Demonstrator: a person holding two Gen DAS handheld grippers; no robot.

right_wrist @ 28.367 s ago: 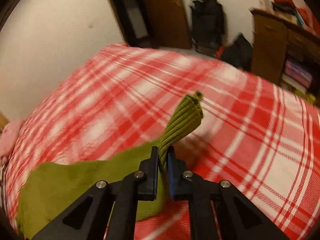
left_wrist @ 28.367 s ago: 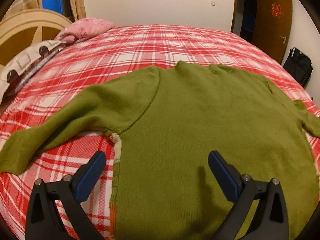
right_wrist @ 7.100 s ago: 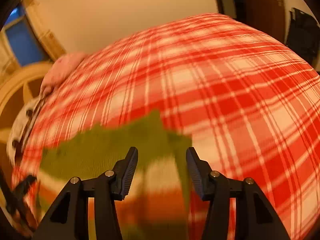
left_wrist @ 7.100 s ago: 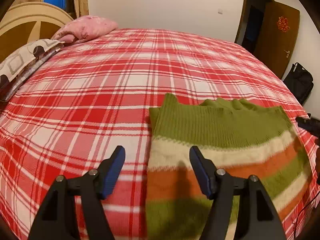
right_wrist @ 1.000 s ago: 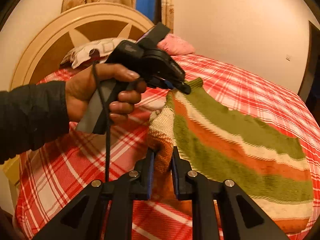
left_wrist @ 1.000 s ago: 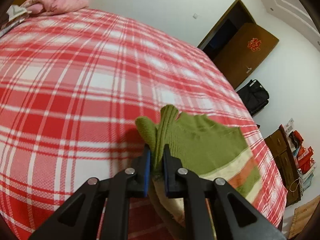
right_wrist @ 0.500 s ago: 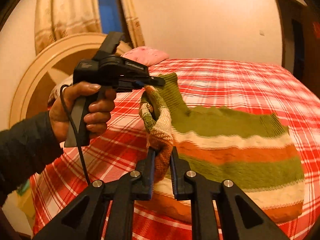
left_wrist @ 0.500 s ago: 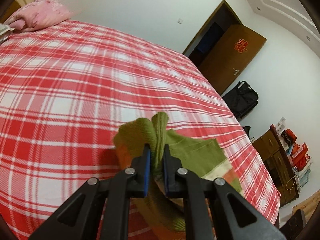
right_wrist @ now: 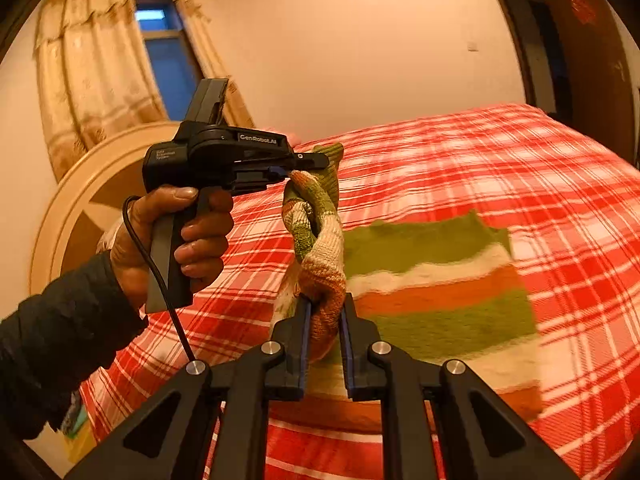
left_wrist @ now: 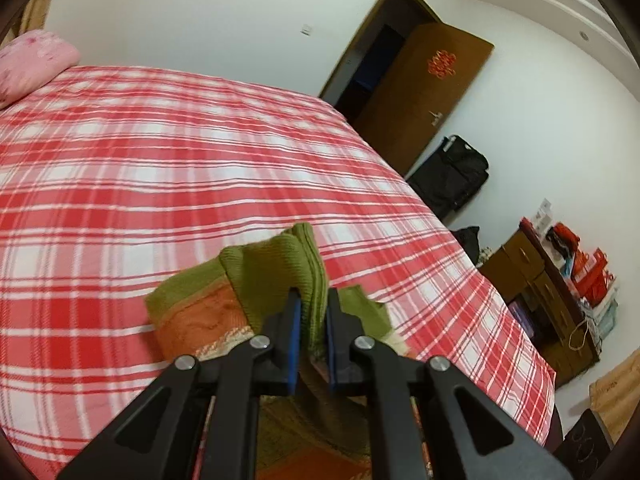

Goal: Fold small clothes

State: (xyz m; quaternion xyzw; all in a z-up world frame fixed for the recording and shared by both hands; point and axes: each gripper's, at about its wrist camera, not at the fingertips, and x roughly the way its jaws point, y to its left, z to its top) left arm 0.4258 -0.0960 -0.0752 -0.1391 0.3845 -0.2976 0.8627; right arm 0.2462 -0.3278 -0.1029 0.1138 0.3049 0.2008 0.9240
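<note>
A folded striped sweater point(right_wrist: 440, 292), green, cream and orange, lies on the red plaid bed point(right_wrist: 520, 160). Its left edge is lifted off the bed. My left gripper point(left_wrist: 311, 312) is shut on the green ribbed corner of the sweater point(left_wrist: 276, 268); it also shows in the right wrist view point(right_wrist: 296, 168), held by a hand above the bed. My right gripper point(right_wrist: 324, 312) is shut on the bunched orange and cream edge. The raised fabric hangs twisted between the two grippers.
A pink pillow point(left_wrist: 28, 64) lies at the bed's head by the round wooden headboard point(right_wrist: 80, 208). A brown door point(left_wrist: 424, 96), a black bag point(left_wrist: 452, 176) and a cluttered wooden dresser point(left_wrist: 552, 284) stand beyond the bed's right side.
Both grippers have carried the held sweater edge higher and over towards the right. The raised fabric now stands more upright and twisted, and the flat part on the bed looks narrower.
</note>
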